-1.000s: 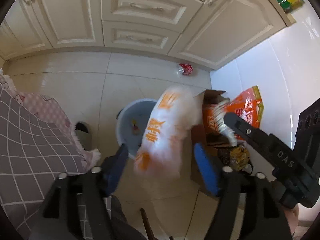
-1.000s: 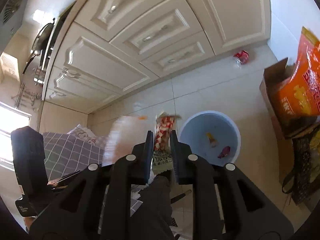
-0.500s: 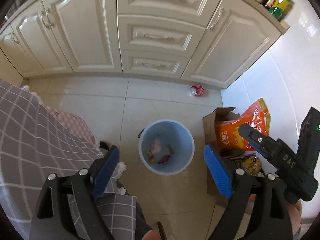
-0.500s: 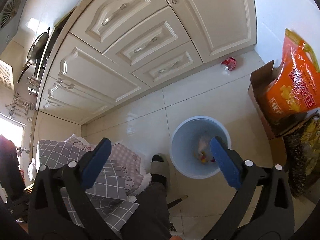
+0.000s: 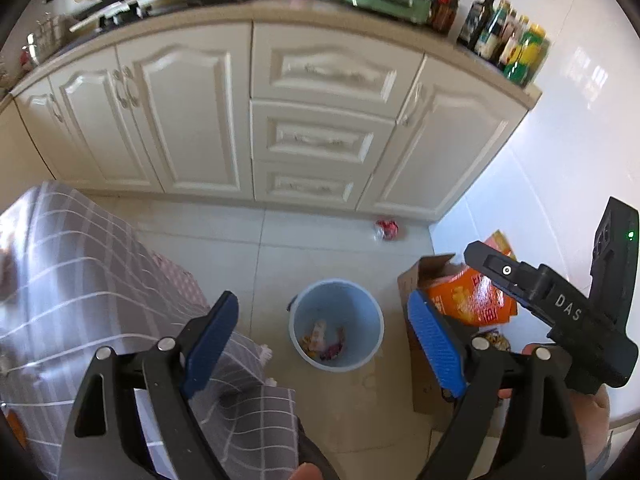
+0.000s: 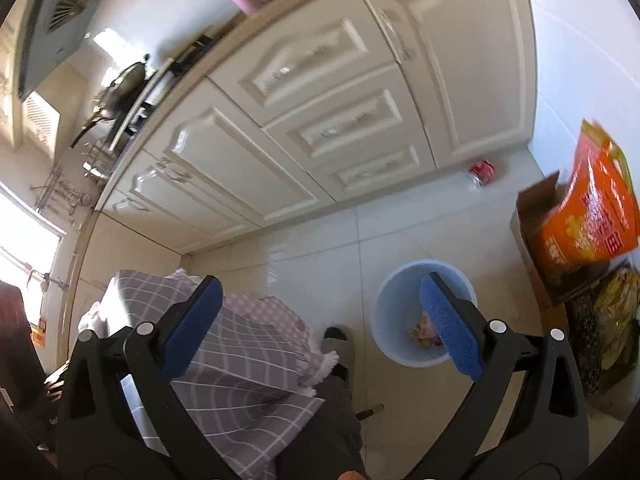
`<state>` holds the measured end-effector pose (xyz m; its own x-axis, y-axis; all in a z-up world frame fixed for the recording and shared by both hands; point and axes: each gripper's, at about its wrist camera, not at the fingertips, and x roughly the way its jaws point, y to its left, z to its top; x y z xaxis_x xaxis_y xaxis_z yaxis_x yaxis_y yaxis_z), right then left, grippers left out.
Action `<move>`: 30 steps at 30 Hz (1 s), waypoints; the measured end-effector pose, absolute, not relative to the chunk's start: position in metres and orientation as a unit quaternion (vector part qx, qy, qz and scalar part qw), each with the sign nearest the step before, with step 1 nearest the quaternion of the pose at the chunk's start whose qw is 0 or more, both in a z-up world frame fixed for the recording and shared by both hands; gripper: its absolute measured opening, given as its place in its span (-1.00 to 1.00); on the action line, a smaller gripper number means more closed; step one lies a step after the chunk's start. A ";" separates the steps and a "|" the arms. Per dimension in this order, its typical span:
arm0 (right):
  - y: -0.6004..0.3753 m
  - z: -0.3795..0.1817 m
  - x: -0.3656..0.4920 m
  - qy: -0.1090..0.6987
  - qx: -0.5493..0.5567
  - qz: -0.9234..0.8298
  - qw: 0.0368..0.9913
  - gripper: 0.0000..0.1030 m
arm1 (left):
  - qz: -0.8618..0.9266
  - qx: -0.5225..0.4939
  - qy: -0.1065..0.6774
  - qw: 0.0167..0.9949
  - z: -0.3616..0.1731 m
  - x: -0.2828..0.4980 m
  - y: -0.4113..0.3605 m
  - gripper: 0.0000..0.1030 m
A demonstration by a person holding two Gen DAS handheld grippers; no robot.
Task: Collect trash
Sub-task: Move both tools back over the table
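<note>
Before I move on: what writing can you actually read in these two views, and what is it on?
"DAS": white letters on the black body of the right hand-held gripper, seen from the left wrist.
Orange bag in the cardboard box: large printed characters, too blurred to read.
Bottles on the counter: labels too small to read.

Glossy floor tiles shine under a smooth plastic bin; matt cardboard box lower right, checked cloth lower left, ribbed blue rubbery fingers.
</note>
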<state>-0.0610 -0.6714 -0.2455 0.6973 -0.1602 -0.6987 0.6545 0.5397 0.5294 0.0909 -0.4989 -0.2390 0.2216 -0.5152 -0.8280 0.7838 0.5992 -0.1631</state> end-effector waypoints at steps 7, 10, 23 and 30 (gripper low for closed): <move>-0.632 -0.191 -0.044 0.276 0.373 -0.221 0.858 0.88 | -0.421 0.116 0.412 0.800 -0.191 0.097 -0.446 0.65; -0.612 -0.170 -0.034 0.269 0.357 -0.204 0.871 0.88 | -0.418 0.106 0.391 0.813 -0.172 0.099 -0.420 0.65; -0.517 -0.100 0.008 0.244 0.282 -0.130 0.919 0.88 | -0.370 0.068 0.319 0.870 -0.112 0.108 -0.307 0.75; -0.456 -0.078 0.036 0.246 0.233 -0.075 0.938 0.89 | -0.319 0.053 0.283 0.903 -0.088 0.114 -0.236 0.87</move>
